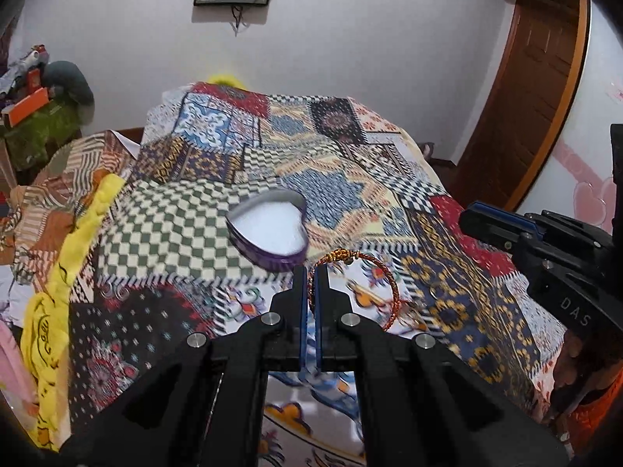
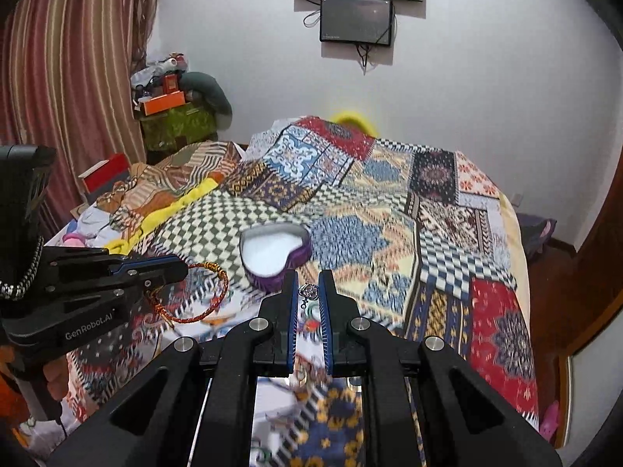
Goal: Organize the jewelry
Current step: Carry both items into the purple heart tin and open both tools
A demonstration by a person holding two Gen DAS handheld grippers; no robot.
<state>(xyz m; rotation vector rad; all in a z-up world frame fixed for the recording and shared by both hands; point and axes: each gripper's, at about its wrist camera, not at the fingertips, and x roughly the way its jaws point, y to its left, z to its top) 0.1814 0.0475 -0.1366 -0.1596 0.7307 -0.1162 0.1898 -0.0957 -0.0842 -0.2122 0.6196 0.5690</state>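
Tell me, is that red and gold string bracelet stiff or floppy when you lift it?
The bracelet probably holds its shape: pinched at one side by the left tool, its loop stays round. It looks light, being thin braided cord. Its knotted end may dangle.

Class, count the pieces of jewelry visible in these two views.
2: a red-gold braided cord bracelet in the left gripper, and a small silver pendant in the right gripper. Others may be hidden.

Left gripper clamped on red-gold braided bracelet; purple heart-shaped tin at eleven o'clock on patchwork bedspread; right gripper at two o'clock.
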